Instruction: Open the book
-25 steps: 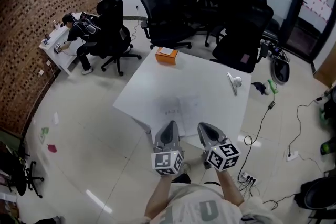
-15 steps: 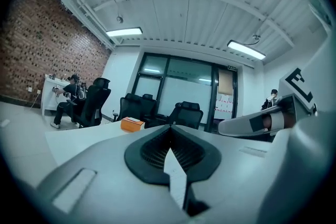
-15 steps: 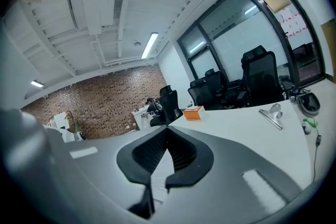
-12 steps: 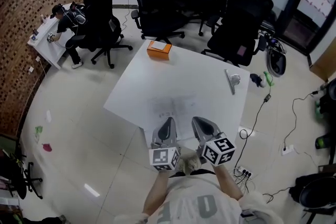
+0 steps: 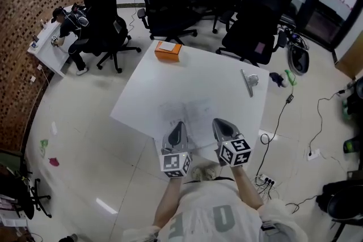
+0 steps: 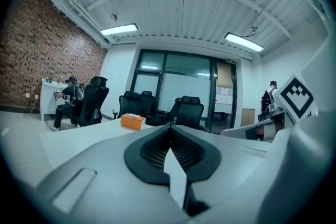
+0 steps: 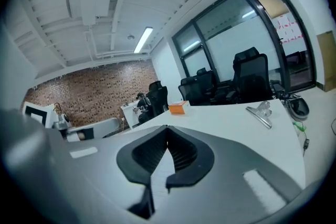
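Observation:
A flat white thing with faint grey print (image 5: 190,113), perhaps the book, lies on the white table (image 5: 221,88) just beyond both grippers. I cannot tell whether it is a closed book. My left gripper (image 5: 178,125) hovers at the table's near edge, its jaws shut with nothing between them (image 6: 169,126). Beside it on the right, my right gripper (image 5: 219,122) is also shut and empty (image 7: 167,127). Both point across the table toward the far side.
An orange box (image 5: 168,50) sits at the table's far left corner. A metal clip (image 5: 249,82) lies near the right edge. Black office chairs (image 5: 170,3) crowd the far side. A person (image 5: 67,22) sits at a small desk at far left. Cables (image 5: 283,116) trail on the floor at right.
Both grippers have sunk a little at the table's near edge, side by side. The head view has shifted. The jaws stay shut.

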Available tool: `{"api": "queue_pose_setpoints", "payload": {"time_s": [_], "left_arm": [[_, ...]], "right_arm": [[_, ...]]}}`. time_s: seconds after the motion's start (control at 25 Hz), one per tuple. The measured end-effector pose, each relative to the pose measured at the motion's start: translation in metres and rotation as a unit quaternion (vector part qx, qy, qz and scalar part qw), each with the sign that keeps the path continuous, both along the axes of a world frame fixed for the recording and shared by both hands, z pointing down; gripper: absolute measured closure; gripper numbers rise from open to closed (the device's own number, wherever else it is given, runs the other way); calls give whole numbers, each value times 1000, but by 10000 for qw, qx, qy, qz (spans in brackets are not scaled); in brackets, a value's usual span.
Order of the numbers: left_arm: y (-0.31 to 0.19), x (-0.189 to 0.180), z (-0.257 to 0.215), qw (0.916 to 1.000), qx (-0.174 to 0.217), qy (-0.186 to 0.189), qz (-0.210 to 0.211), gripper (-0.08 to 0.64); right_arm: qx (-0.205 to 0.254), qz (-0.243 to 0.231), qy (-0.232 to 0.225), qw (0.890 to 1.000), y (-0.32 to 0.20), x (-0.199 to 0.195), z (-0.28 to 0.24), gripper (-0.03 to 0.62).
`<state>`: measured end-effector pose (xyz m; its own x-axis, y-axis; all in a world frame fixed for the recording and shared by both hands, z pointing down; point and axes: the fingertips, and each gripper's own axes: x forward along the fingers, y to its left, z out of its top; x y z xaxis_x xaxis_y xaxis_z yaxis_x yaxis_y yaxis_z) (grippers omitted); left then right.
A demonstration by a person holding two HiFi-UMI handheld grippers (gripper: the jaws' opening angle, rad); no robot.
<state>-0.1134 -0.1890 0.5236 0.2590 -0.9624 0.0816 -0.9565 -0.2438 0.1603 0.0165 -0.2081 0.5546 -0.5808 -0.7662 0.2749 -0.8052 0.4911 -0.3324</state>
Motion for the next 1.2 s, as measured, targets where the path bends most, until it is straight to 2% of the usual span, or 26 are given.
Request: {"api": "queue_pose_setpoints", "payload": {"time_s": [0.08,0.12,0.2,0.32,0.48,0.76,1.08,1.2], "left_arm": [[1,2,12,9998,-206,39,1,546],[1,5,16,9996,-265,26,43,546],[0,12,21,9993,-330,-62,154,546],[1,16,27,9988,-414,-129,237,546],[1,16,33,9983,-500,-146,242,546],[3,14,39,9979,-585,-205,170,546],[4,9,34,9984,-532,-174,36,546],[4,10,35,9983,-548,-193,58,546]], "right_arm": [[-401,-3,156,9991,-5,5,32,583],[-633,25,240,9977,-6,10,50,538],[-989,194,374,9942,-6,24,81,514],[-1339,462,482,9887,-2,40,112,500],[-1727,469,495,9826,-1,44,132,461],[-2039,607,852,9734,-4,56,152,451],[-2025,609,1210,9699,-2,56,156,453],[-2150,618,1422,9642,-1,57,161,511]]}}
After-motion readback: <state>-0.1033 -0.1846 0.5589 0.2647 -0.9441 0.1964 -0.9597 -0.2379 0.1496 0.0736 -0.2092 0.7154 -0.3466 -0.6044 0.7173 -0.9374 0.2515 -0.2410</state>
